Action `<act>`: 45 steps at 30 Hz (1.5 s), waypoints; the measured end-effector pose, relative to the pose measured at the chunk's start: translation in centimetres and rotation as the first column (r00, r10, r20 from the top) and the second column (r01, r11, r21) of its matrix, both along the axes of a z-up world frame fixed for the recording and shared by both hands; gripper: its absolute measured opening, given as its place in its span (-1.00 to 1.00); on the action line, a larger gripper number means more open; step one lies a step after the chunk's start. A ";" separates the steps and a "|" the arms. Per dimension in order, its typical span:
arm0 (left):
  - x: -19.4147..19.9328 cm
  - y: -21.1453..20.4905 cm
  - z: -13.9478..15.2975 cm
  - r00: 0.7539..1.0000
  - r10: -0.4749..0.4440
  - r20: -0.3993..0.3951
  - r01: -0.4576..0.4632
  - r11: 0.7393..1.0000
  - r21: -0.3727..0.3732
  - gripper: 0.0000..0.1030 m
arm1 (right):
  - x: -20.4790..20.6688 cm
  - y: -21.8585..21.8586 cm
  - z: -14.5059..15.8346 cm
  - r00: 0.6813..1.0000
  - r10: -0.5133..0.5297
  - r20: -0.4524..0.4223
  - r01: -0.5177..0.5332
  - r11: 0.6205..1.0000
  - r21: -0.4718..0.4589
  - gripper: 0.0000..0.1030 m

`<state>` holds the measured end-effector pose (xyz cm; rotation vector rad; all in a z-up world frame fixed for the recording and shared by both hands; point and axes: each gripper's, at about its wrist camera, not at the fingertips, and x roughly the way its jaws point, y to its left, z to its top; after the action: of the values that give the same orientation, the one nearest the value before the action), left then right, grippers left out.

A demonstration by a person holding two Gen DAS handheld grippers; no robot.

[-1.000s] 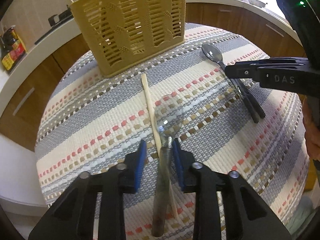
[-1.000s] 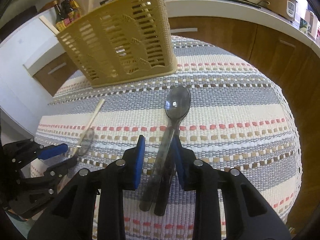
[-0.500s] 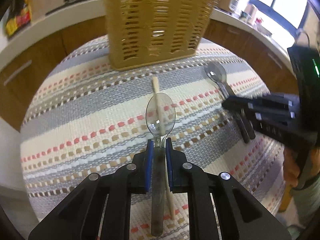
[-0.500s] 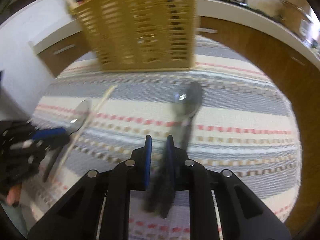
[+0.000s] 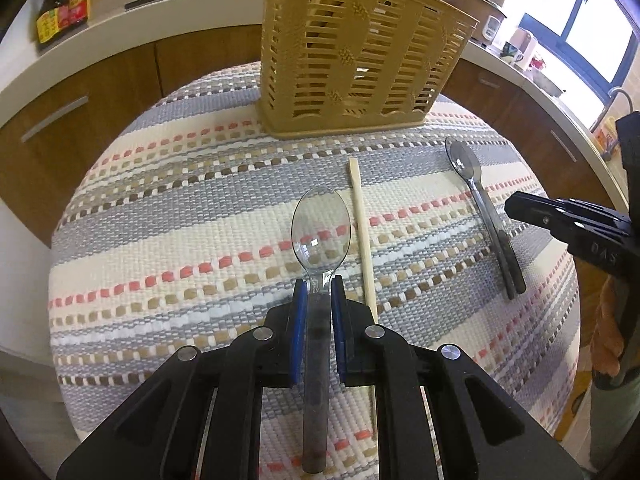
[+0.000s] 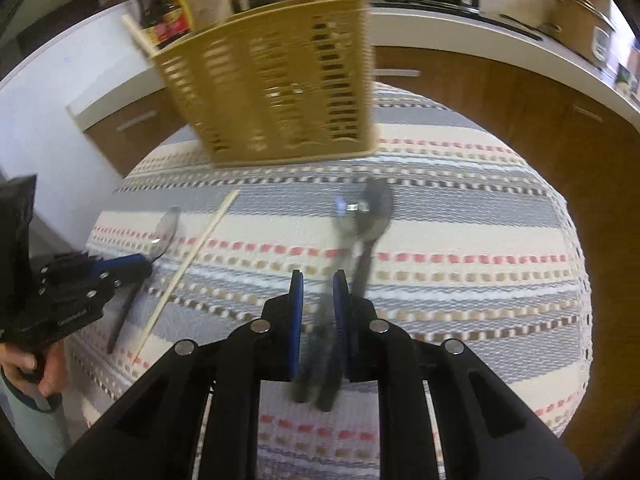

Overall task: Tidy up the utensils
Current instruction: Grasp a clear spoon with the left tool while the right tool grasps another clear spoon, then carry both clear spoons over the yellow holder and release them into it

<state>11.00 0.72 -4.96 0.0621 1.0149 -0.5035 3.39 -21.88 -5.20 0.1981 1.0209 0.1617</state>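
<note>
My left gripper (image 5: 319,286) is shut on the handle of a clear plastic spoon (image 5: 321,226), held just above the striped cloth. A single wooden chopstick (image 5: 362,224) lies right of it. A yellow slotted utensil basket (image 5: 360,56) stands at the table's far side. My right gripper (image 6: 318,280) is nearly shut around the handles of two grey plastic spoons (image 6: 366,216); the view is blurred. In the left wrist view the grey spoons (image 5: 486,208) lie on the cloth with the right gripper (image 5: 520,206) beside them.
The round table has a striped woven cloth (image 5: 180,200). Wooden cabinets and a white counter (image 5: 120,28) curve behind, with a sauce bottle (image 5: 60,4). Chopsticks stick out of the basket (image 6: 280,80) in the right wrist view.
My left gripper closed on the clear spoon and lifted it slightly. My right gripper closed around the grey spoons' handles and is moving; the view is now blurred.
</note>
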 end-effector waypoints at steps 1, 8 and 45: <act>0.0 -0.1 0.0 1.000 0.000 0.003 0.000 1.000 0.001 -0.79 | 0.1 -0.3 -0.2 1.000 -0.006 -0.009 0.006 1.000 0.009 -0.75; 0.2 -0.4 -0.2 1.000 -0.006 0.011 0.006 1.000 0.002 -0.79 | 1.6 1.2 -1.7 0.999 0.008 -0.049 -0.009 1.000 -0.015 -0.74; -0.2 -2.2 17.4 0.880 0.125 0.458 0.005 0.962 -0.273 -0.79 | 5.8 0.8 14.1 0.923 0.168 0.347 -0.182 0.983 0.007 -0.80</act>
<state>10.82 -1.50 12.46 -0.0857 0.4607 -0.5312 9.19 -21.12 8.86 0.1082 0.6829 0.3673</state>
